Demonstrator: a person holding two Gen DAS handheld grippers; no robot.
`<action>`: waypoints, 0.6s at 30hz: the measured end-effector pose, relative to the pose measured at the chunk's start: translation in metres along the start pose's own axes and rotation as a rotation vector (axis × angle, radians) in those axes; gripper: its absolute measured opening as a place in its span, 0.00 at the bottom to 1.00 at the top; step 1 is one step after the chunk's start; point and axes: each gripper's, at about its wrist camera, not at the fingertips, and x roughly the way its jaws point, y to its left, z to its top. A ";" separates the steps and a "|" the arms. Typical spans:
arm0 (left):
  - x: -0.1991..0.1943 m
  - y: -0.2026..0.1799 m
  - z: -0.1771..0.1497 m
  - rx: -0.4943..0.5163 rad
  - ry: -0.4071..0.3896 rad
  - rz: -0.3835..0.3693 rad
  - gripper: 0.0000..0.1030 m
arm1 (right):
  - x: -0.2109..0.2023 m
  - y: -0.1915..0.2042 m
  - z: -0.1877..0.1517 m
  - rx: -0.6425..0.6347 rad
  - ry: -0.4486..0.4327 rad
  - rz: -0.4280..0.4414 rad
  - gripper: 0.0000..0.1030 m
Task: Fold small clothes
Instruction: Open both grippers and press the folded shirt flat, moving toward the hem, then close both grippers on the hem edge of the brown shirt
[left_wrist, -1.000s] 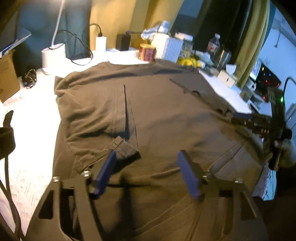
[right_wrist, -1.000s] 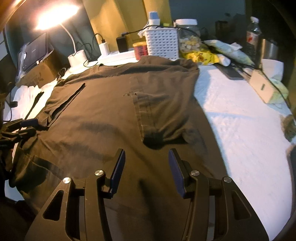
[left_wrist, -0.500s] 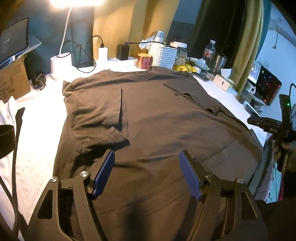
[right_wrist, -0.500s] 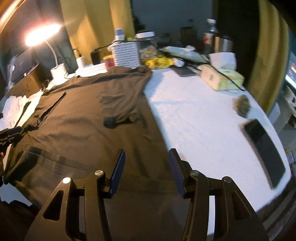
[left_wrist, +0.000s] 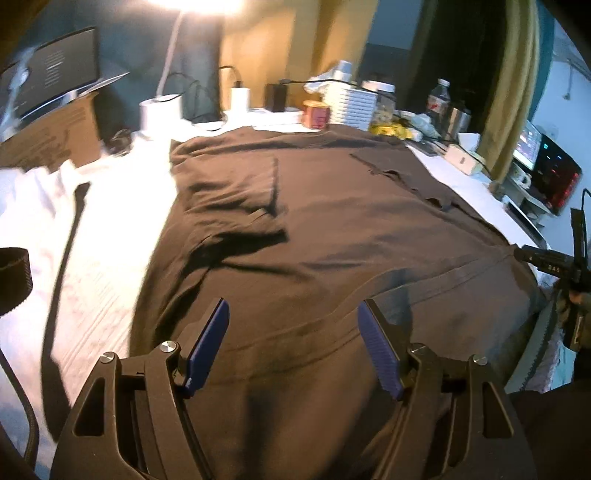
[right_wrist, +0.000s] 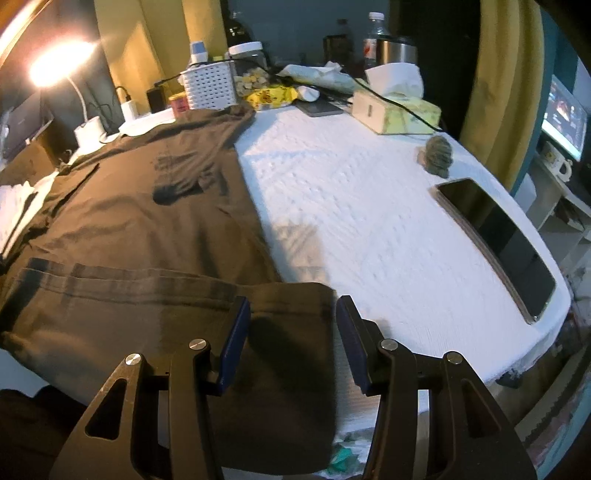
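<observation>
Both claws, left claw (left_wrist: 291, 341) and right claw (right_wrist: 291, 338), gape empty over the shirt (left_wrist: 332, 240); white basket's (right_wrist: 210, 86) contents unclear.

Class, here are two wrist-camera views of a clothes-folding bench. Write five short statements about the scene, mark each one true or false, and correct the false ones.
1. The dark brown cotton T-shirt lies spread on the white textured tablecloth. True.
2. The right gripper is clamped on the shirt's hem. False: its jaws stand open above the shirt's near corner, gripping nothing.
3. A black-screened tablet lies on the cloth, apart from the shirt. True.
4. The white perforated plastic basket sits on top of the shirt. False: it stands behind the shirt's far edge.
5. The left gripper holds a sleeve. False: its jaws are open with nothing between them.
</observation>
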 end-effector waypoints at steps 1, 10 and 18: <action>-0.003 0.004 -0.003 -0.012 -0.002 0.007 0.70 | 0.001 -0.002 -0.002 0.003 0.002 0.003 0.50; -0.023 0.027 -0.030 -0.054 0.014 0.115 0.70 | 0.003 0.004 -0.008 -0.065 -0.028 0.042 0.44; -0.020 0.028 -0.035 -0.020 0.032 0.136 0.40 | 0.001 0.009 -0.013 -0.070 -0.062 0.062 0.30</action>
